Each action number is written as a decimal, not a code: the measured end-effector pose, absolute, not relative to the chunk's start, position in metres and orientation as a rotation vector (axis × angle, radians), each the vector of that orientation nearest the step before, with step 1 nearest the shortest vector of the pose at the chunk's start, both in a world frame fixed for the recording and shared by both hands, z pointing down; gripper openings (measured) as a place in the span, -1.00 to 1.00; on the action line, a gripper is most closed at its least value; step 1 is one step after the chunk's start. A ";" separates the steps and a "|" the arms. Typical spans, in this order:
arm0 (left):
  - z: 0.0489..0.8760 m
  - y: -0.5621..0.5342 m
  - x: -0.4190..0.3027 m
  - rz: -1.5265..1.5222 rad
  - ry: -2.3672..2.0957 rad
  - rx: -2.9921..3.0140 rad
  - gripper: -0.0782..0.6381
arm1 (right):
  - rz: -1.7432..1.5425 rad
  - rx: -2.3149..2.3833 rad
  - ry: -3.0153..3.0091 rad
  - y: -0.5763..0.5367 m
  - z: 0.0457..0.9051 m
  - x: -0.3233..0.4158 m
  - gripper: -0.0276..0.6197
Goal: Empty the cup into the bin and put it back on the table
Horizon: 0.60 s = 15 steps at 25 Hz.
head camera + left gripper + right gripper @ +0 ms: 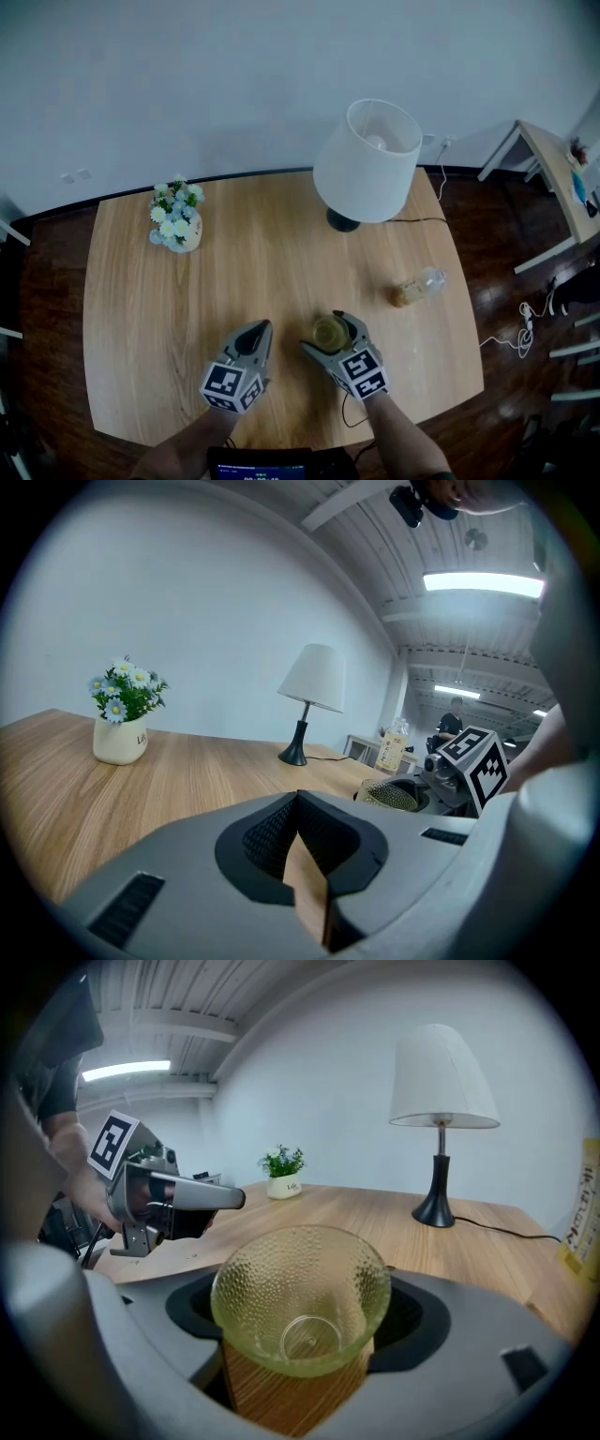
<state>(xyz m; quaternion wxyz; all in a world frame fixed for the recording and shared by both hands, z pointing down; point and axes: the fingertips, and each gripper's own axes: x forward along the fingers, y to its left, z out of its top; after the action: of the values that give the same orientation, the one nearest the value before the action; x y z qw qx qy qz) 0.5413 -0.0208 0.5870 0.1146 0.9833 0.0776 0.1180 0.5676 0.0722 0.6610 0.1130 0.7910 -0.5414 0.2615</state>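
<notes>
While our right gripper [328,331] is clamped round the empty glass cup [300,1297] standing near the desk's [272,244] front edge, our left gripper [260,329] sits just beside it. Its jaws are together, holding nothing

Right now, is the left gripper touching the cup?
Apart. The head view shows bare table between the left gripper and the cup, which sits between the fingers of the right gripper.

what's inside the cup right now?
Nothing visible: the cup looks empty, and the table wood shows through its clear base. The right gripper covers its outer sides.
</notes>
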 end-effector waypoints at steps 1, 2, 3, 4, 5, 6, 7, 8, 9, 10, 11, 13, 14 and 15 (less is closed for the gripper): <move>0.587 -0.021 0.540 0.347 0.228 2.883 -0.80 | 0.765 2.325 -1.586 0.072 0.661 0.568 0.40; 0.586 -0.021 0.538 0.346 0.229 2.884 -0.80 | 0.761 2.331 -1.586 0.072 0.659 0.567 0.51; 0.585 -0.022 0.537 0.344 0.230 2.885 -0.80 | 0.756 2.336 -1.588 0.072 0.658 0.567 0.60; 0.583 -0.023 0.536 0.340 0.230 2.887 -0.80 | 0.752 2.339 -1.590 0.073 0.657 0.567 0.60; 0.581 -0.024 0.535 0.333 0.230 2.888 -0.80 | 0.749 2.337 -1.589 0.074 0.656 0.566 0.60; 0.578 -0.025 0.535 0.323 0.230 2.889 -0.80 | 0.748 2.334 -1.585 0.075 0.654 0.566 0.60; 0.574 -0.026 0.534 0.312 0.232 2.889 -0.80 | 0.745 2.337 -1.577 0.078 0.652 0.566 0.60; 0.570 -0.027 0.532 0.297 0.237 2.888 -0.80 | 0.741 2.347 -1.567 0.080 0.648 0.566 0.60; 0.565 -0.027 0.530 0.280 0.246 2.887 -0.80 | 0.737 2.362 -1.557 0.082 0.643 0.566 0.60; 0.560 -0.026 0.527 0.260 0.258 2.883 -0.80 | 0.733 2.378 -1.547 0.085 0.638 0.565 0.60; 0.556 -0.026 0.525 0.242 0.269 2.877 -0.80 | 0.728 2.393 -1.536 0.087 0.633 0.564 0.60; 0.548 -0.025 0.521 0.213 0.288 2.871 -0.80 | 0.712 2.425 -1.515 0.092 0.620 0.563 0.59; 0.544 -0.024 0.519 0.199 0.295 2.873 -0.80 | 0.702 2.444 -1.506 0.094 0.612 0.564 0.59; 0.539 -0.023 0.519 0.184 0.303 2.876 -0.80 | 0.690 2.463 -1.497 0.097 0.604 0.564 0.58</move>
<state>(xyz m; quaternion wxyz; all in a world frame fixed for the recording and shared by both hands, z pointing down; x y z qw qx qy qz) 0.5185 -0.0230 0.5392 0.1216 0.9851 0.1038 0.0629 0.5642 0.0968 0.6041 0.0890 0.8278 -0.5030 0.2319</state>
